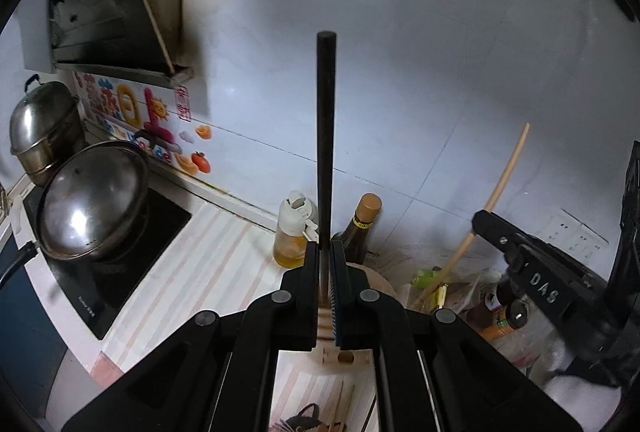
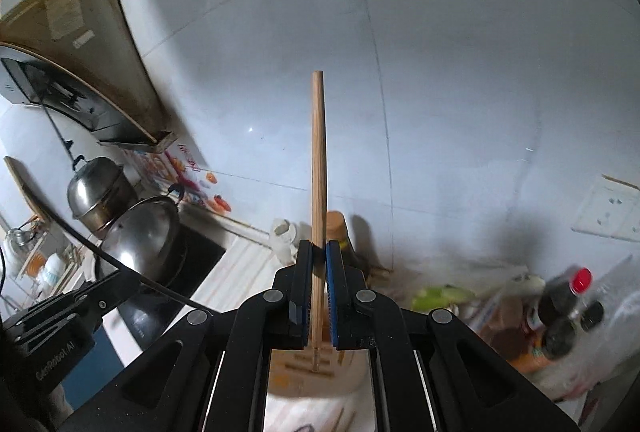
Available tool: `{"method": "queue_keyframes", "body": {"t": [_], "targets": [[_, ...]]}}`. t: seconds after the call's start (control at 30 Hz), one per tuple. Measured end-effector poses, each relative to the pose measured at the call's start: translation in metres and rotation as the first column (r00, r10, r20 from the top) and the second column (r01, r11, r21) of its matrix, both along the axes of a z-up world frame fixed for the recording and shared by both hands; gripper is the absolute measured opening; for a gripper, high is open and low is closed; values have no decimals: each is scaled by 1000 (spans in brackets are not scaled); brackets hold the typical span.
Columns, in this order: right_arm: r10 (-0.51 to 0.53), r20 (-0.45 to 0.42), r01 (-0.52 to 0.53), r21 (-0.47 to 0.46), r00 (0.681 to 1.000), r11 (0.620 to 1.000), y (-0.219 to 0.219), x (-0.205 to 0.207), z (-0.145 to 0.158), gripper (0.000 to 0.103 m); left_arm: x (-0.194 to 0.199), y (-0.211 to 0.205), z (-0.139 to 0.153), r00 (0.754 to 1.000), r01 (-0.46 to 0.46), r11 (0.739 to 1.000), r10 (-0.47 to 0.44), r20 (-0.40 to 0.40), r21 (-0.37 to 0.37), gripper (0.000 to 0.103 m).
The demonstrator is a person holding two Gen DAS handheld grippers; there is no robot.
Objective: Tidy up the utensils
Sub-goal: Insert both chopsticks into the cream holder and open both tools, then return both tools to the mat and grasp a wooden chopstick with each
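Left wrist view: white tiled wall (image 1: 400,52) fills the frame, striped counter (image 1: 208,264) below with lidded pots (image 1: 94,200) on the black cooktop (image 1: 116,272). Left gripper (image 1: 325,252) is clamped on a black chopstick (image 1: 326,136) standing upright over a round wooden holder (image 1: 348,356). Right gripper (image 2: 319,256) is likewise closed tight on a wooden chopstick (image 2: 318,168), upright above the same holder (image 2: 316,376); bottles (image 2: 560,316) sit right.

Lower end of the black utensil (image 1: 326,136) behind the closed jaws; blurred bottles (image 2: 560,316) at right.
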State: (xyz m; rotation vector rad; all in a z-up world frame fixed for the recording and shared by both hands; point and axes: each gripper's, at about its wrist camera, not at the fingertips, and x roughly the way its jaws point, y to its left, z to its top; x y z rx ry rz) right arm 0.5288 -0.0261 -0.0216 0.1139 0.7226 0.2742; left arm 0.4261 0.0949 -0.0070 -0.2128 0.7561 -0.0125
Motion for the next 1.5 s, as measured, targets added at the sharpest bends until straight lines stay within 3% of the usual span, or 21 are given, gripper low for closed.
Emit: {"method": "queue_keyframes", "body": {"t": [0.37, 0.6, 0.83, 0.87, 0.93, 0.97, 1.0, 1.07, 1.17, 1.27, 1.4, 1.5], "targets": [[-3, -46, 3, -2, 999, 1000, 11, 51, -50, 7, 49, -15, -49, 989, 44, 999, -48, -139, -30, 2], [37, -106, -38, -11, 994, 999, 18, 57, -76, 7, 58, -18, -71, 973, 80, 996, -84, -214, -27, 2], [88, -208, -93, -14, 974, 996, 23, 54, -96, 8, 51, -11, -76, 967, 82, 991, -105, -234, -104, 7], [90, -222, -93, -5, 971, 996, 21, 53, -97, 9, 49, -10, -73, 968, 81, 992, -102, -229, -99, 7], [88, -233, -89, 9, 968, 996, 15, 49, -97, 29, 42, -9, -67, 973, 62, 997, -71, -217, -52, 10], [83, -233, -81, 16, 969, 997, 11, 47, -95, 34, 39, -8, -64, 976, 56, 998, -62, -211, -35, 19], [78, -233, -75, 22, 969, 997, 7, 45, -92, 39, 36, -7, -62, 978, 51, 998, -55, -204, -25, 41], [67, -230, -61, 34, 971, 998, -3, 37, -87, 41, 27, -3, -56, 985, 22, 1000, -20, -174, 10, 73], [38, -218, -31, 32, 975, 999, -18, 23, -78, 57, 12, 2, -50, 992, -11, 999, 16, -126, 39, 76], [-13, -193, 14, 5, 981, 1000, -32, 4, -72, 69, -2, 4, -52, 995, -40, 997, 46, -93, 64, 103], [-81, -163, 79, -19, 983, 997, -52, -23, -69, 97, -24, -2, -62, 995, -68, 991, 75, -64, 114, 103], [-132, -154, 131, -15, 979, 991, -69, -45, -72, 103, -41, -10, -76, 995, -55, 991, 65, -76, 121, 103]]}}
